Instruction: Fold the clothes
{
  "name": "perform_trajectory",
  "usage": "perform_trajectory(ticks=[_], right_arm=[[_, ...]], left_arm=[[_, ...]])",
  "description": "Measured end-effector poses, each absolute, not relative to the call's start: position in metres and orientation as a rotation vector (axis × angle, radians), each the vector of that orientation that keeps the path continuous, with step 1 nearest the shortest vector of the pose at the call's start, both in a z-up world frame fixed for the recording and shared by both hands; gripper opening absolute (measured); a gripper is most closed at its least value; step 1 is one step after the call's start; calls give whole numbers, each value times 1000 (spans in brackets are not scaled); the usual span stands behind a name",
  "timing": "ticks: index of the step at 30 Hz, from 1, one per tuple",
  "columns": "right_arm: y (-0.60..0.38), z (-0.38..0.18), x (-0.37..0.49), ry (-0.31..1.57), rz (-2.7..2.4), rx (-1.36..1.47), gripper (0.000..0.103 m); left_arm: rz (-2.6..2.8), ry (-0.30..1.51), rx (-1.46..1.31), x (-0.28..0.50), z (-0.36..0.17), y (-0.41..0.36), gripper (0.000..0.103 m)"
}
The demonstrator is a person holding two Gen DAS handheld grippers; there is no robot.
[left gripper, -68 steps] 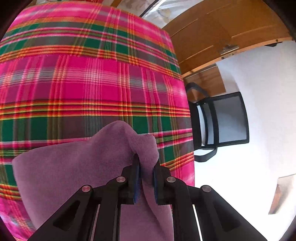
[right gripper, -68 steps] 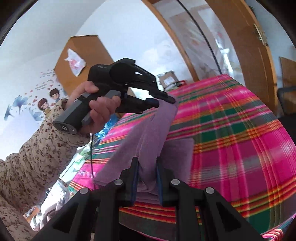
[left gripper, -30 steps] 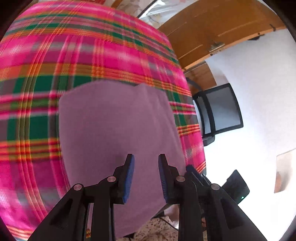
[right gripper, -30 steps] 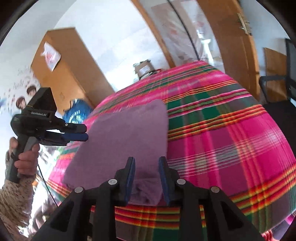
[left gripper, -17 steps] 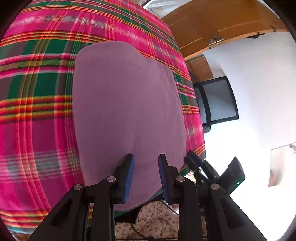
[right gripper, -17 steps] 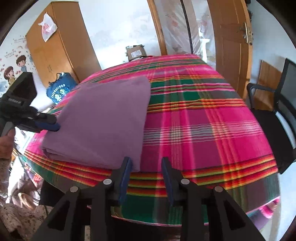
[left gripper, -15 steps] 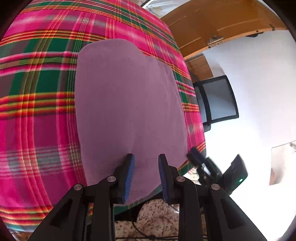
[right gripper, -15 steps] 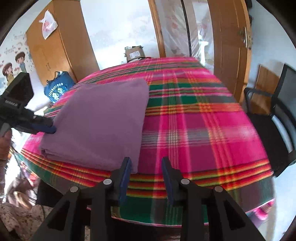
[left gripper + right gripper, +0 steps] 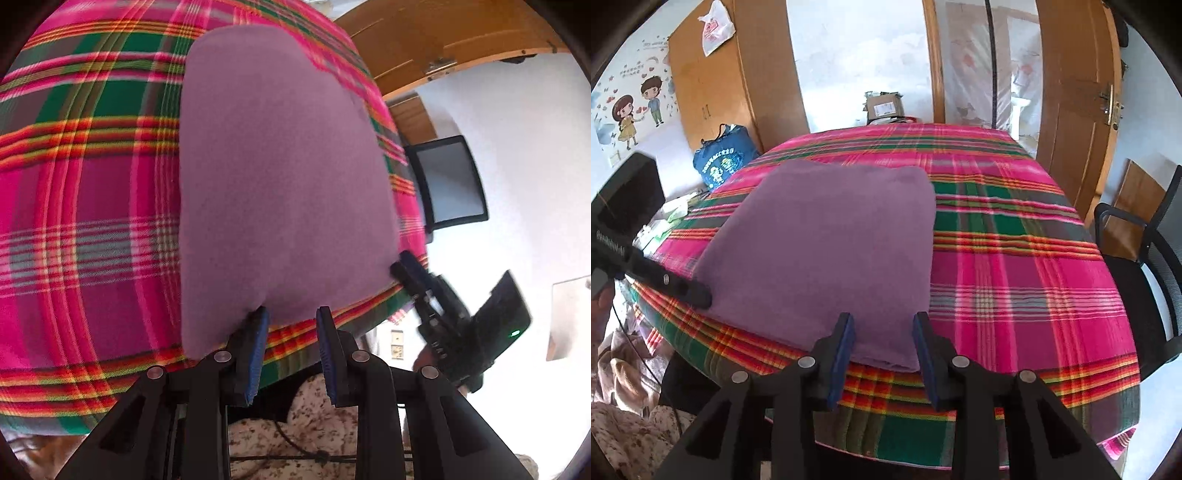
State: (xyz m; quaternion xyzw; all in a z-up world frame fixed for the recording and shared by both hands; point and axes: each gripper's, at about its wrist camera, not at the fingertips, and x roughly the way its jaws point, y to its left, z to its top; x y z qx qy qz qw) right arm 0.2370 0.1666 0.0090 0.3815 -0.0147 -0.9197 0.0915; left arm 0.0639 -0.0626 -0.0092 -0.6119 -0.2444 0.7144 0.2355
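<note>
A purple garment [image 9: 827, 251] lies folded flat in a rectangle on the plaid-covered table [image 9: 1015, 280]; it also shows in the left wrist view [image 9: 280, 177]. My left gripper [image 9: 291, 325] is open and empty at the cloth's near edge, over the table edge. My right gripper [image 9: 882, 332] is open and empty just in front of the cloth's near right corner. The left gripper also shows in the right wrist view [image 9: 698, 295], tips at the cloth's left corner. The right gripper shows in the left wrist view [image 9: 402, 266] at the cloth's right corner.
A black mesh office chair [image 9: 1145, 266] stands right of the table. A wooden door [image 9: 1075, 92], a wardrobe [image 9: 713, 81], a blue bag [image 9: 724, 158] and a cardboard box [image 9: 884, 107] are behind the table. My floral-sleeved body [image 9: 325, 417] is below the table edge.
Both grippers let go of the purple cloth after laying it folded on the table, then drew back toward the table's near edge. The cloth now lies flat and still.
</note>
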Motion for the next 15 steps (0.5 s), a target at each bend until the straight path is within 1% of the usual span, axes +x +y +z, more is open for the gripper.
perform_trajectory(ticks=[4,8,11,15], right_arm=[[160,15,231,-37,-2730,1103,34],[139,16,219,9,-2684,1073,34],[128,9,217,58,-2664,1093,34],[127,4,226,113,-2681,1085,34]], left_arm=[[1993,-632,-1682,71,-8,-66,28],[2050,-622,-1593,83,8,-73,28],[2074,-676,-1542,87,12,-84,28],[2070,-747,-1543,88,4,-97,28]])
